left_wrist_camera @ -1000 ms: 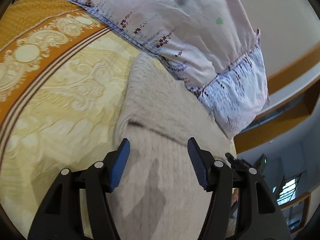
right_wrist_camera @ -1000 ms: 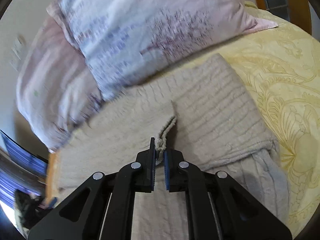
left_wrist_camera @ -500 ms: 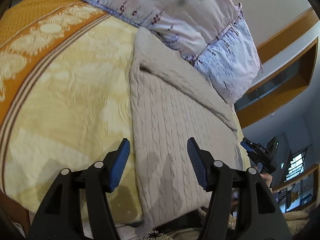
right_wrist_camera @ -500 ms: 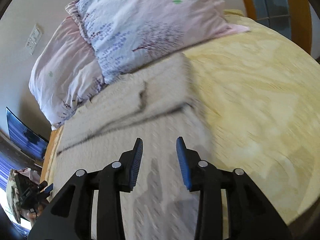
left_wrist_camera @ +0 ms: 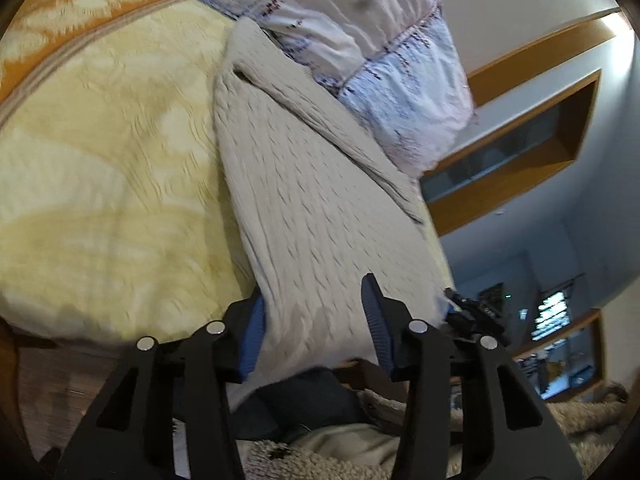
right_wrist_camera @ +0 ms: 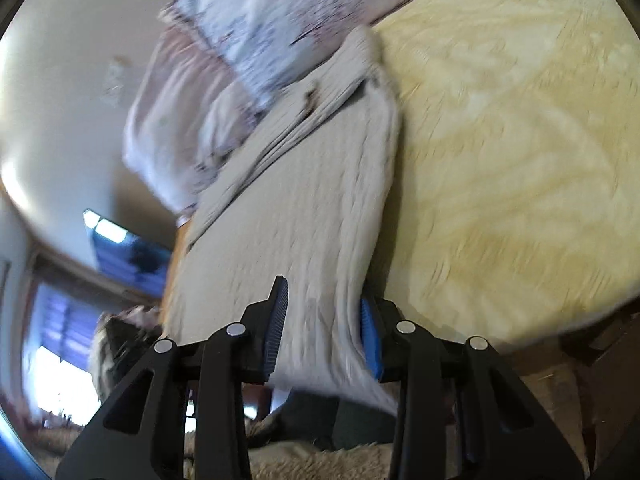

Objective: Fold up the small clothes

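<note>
**Knit sweater straddled at its near hem by both grippers**

Left wrist view: A beige cable-knit sweater point(left_wrist_camera: 304, 184) is seen spread lengthwise on the bed point(left_wrist_camera: 104, 184), its far end tucked against the floral pillows point(left_wrist_camera: 376, 40) and its near hem hanging over the bed's edge. The left gripper point(left_wrist_camera: 316, 324) is held low at that edge, pointed along the garment towards the pillows. Its 2 blue-padded fingers point(left_wrist_camera: 376, 320) are spread wide, with the hem's left corner lying between them; nothing is clamped yet. A fold is visible across the far end, where a sleeve appears to be laid over the body.

Right wrist view: The same sweater point(right_wrist_camera: 296, 216) is shown running away from the camera, its right edge beside bare yellow bedspread. The right gripper point(right_wrist_camera: 324, 328) is posed likewise, low and level at the bed's edge, fingers point(right_wrist_camera: 276, 320) apart around the hem's right corner. The picture is blurred, so contact with the pads cannot be told.

The knit is judged soft, limp and fairly light, likely to stretch and sag if lifted from 1 point. The 2 hem corners are judged the best places to take hold, pinched through all layers, so the hem can be carried evenly.
</note>
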Motion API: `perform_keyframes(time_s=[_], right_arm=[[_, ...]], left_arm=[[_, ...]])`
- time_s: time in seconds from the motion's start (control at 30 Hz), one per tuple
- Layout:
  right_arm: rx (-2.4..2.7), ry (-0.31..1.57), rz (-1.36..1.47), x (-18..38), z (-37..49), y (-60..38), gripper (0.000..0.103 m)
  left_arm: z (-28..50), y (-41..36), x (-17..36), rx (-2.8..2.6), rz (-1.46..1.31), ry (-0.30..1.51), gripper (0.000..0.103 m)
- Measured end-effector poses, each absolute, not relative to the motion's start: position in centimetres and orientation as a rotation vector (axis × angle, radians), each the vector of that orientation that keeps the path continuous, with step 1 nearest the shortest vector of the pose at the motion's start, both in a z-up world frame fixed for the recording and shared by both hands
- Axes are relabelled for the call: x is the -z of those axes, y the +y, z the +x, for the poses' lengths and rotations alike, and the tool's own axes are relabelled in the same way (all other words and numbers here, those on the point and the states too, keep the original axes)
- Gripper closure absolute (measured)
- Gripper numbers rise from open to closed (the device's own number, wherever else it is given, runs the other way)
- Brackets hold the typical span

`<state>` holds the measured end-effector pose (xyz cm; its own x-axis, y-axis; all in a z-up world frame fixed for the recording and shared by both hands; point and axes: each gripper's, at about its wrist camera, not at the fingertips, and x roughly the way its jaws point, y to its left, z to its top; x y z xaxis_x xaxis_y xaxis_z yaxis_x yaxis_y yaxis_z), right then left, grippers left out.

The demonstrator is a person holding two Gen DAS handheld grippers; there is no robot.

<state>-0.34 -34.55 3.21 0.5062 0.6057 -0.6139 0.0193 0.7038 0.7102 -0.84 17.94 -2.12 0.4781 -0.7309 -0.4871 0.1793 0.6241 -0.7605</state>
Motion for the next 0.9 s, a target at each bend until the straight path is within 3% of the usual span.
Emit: perform_keyframes(time_s=[0.53, 0.63, 0.67, 0.7, 0.77, 0.9], right_arm=[[-0.552, 1.163, 0.605, -0.5, -2.8, -31.9, 0.067], [-0.555, 1.163, 0.588, -0.4, -2.8, -31.7, 0.076], [-0.562, 1.160, 0.577, -0.5, -2.8, -31.6, 0.088], [-0.584, 1.152, 0.553, -0.9, -3.0, -31.3, 0.093], [-0.622, 1.112, 0.500, -2.1, -3.5, -30.8, 0.094], [-0.651, 0.988, 0.449, -5.0, -2.9, -30.5, 0.095]], left_arm=[[-2.5, 14.9, 4.6, 0.735, -0.585, 1.027, 0.063], [-2.2, 14.7, 5.0, 0.734, -0.580, 1.049, 0.072], [-2.1, 14.6, 5.0, 0.734, -0.578, 1.055, 0.079], [-2.2, 14.6, 5.1, 0.737, -0.576, 1.061, 0.083], [-2.3, 14.6, 5.0, 0.752, -0.569, 1.068, 0.094], [-2.0, 14.5, 3.5, 0.772, -0.536, 1.028, 0.096]])
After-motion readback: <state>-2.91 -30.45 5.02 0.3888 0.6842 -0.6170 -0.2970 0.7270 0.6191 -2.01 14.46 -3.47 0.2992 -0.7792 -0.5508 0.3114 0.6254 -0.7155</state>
